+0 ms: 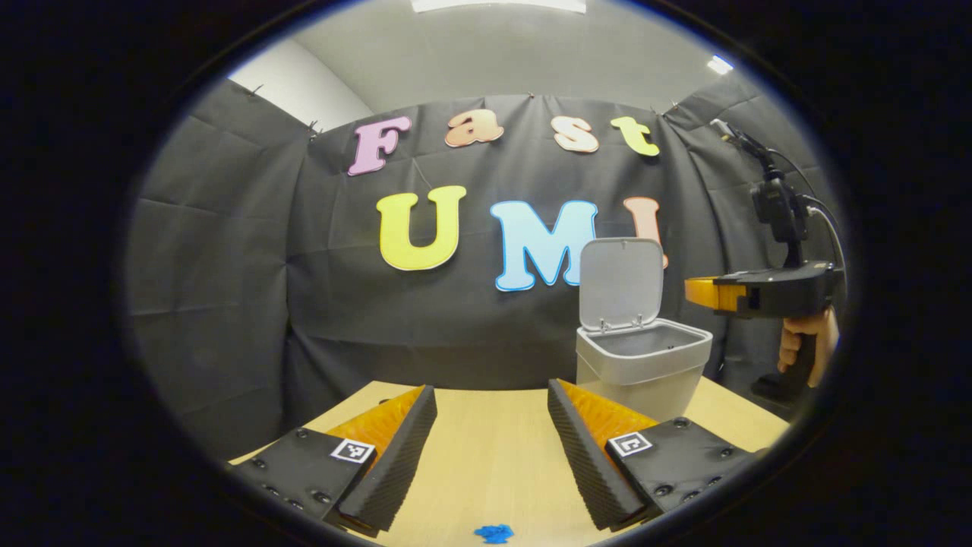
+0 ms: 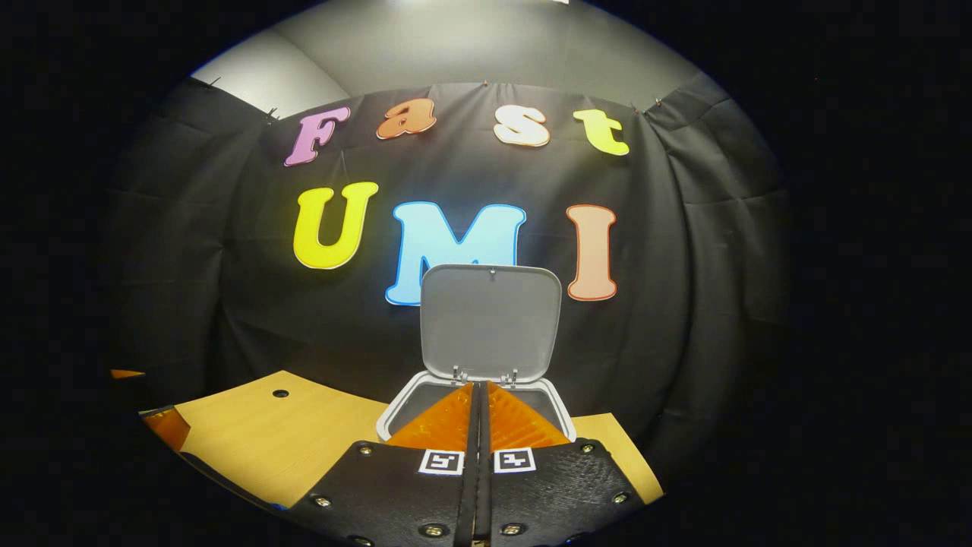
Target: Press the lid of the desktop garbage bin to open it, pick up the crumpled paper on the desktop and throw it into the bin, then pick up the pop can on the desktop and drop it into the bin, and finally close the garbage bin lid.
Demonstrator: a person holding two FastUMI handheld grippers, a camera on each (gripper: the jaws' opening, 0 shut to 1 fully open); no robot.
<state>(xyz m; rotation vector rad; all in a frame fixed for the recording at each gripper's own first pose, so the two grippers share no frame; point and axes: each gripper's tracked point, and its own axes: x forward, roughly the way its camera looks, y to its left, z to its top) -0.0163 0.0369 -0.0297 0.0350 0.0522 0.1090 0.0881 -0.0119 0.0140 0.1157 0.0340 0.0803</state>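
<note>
standing open: bin [image 1: 642, 361] lid [image 2: 490, 322]. right gripper [image 2: 479, 395] pressed together, empty, above bin mouth. left gripper [image 1: 492, 414] spread, empty. lid closing left, judging.

We see a recording booth: black cloth walls [image 1: 228, 266] pinned around a wooden counter [image 1: 493, 463], under a plain ceiling with strip lights [image 1: 497, 4].

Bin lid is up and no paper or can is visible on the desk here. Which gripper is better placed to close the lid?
Probably the right gripper: shut, it sits above the bin opening, facing the upright lid. The left gripper is open, low over the desk, short of the bin.
</note>
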